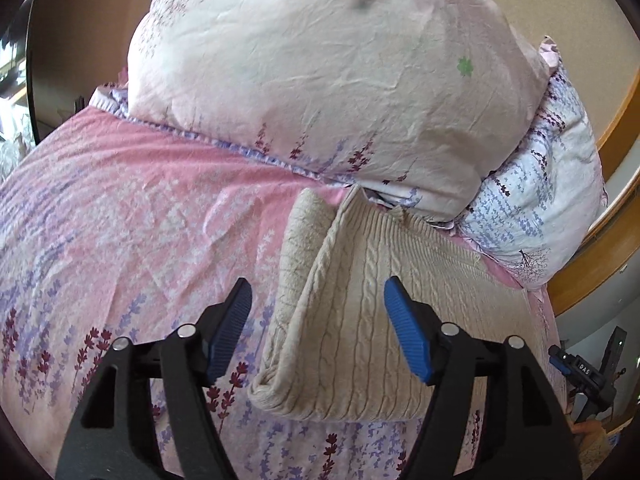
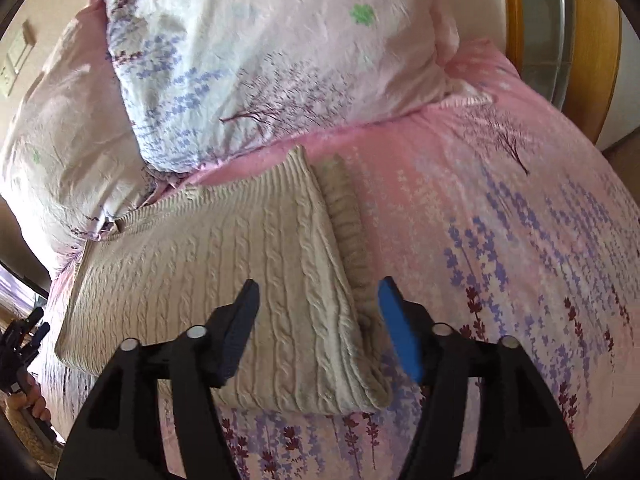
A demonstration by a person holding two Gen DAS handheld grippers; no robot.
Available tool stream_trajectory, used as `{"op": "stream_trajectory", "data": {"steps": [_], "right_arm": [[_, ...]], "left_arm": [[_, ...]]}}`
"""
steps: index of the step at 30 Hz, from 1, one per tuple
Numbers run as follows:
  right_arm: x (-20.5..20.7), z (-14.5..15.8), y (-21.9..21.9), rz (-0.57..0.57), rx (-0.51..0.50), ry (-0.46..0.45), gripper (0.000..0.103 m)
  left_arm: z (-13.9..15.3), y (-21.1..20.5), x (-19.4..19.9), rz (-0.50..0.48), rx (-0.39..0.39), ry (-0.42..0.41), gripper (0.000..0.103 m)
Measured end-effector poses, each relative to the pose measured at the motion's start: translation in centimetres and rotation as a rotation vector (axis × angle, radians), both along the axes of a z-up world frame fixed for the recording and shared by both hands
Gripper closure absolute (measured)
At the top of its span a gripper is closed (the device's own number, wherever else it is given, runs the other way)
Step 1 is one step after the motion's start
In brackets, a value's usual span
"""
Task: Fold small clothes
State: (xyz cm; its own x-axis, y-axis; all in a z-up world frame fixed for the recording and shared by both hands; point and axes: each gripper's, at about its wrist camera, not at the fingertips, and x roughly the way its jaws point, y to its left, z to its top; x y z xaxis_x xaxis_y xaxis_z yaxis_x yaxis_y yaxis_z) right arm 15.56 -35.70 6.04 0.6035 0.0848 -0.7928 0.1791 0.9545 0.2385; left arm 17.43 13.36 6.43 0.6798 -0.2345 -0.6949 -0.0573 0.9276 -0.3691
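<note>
A cream cable-knit sweater [image 1: 360, 320] lies folded on the pink floral bed sheet [image 1: 132, 216], with a sleeve or side panel turned over along one edge. My left gripper [image 1: 318, 300] is open above the sweater's left folded edge, holding nothing. The sweater also shows in the right wrist view [image 2: 224, 264], its folded edge on the right. My right gripper [image 2: 320, 300] is open above that right edge, empty. The right gripper shows at the far right edge of the left wrist view [image 1: 580, 368], and the left at the far left edge of the right wrist view [image 2: 24, 336].
A large pale floral pillow [image 1: 328, 72] and a second pillow [image 1: 540, 200] lie just behind the sweater. A wooden bed frame [image 1: 600, 256] curves along the right. In the right wrist view the pillows [image 2: 248, 60] fill the top and wooden furniture [image 2: 600, 40] stands at the upper right.
</note>
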Motion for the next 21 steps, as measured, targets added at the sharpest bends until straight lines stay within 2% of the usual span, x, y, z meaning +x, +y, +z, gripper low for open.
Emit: {"op": "stream_trajectory", "data": {"steps": [2,6,11,13,14,16,17,18,19,21], "right_arm": [[0.8,-0.2,1.3,0.06,-0.018,0.008,0.037],[1.7,-1.1,2.8,0.113,-0.014,0.033,0.037],[2.2,-3.2,3.2,0.123,-0.035,0.121,0.036],[1.8,-3.5,3.5,0.143,-0.064,0.109,0.034],[1.8,-3.6,4.0,0.163,-0.086,0.112,0.03],[2.2,-3.9,5.4,0.218,-0.152,0.128,0.018],[2.4,-4.2,6.3,0.246,-0.198,0.144,0.007],[2.7,-4.4,7.2,0.26,-0.252,0.158,0.003],[2.9,-4.4,7.9,0.263,-0.293,0.162,0.002],[3.2,-3.8,8.6,0.268,-0.315,0.142,0.002]], "left_arm": [[0.2,-2.0,0.4,-0.058,0.053,-0.012,0.028],[-1.2,-5.4,1.4,-0.151,0.135,0.031,0.027],[-3.8,-6.4,2.0,-0.174,0.152,0.131,0.025],[-4.8,-6.1,2.1,-0.172,0.148,0.161,0.025],[-5.0,-6.1,2.0,-0.175,0.15,0.154,0.024],[-5.1,-6.3,1.8,-0.196,0.152,0.138,0.016],[-5.2,-6.6,1.7,-0.206,0.163,0.134,0.015],[-5.2,-6.9,1.8,-0.211,0.179,0.135,0.013],[-5.1,-7.1,1.9,-0.211,0.187,0.138,0.013],[-4.6,-6.7,2.1,-0.195,0.154,0.132,0.016]]}}
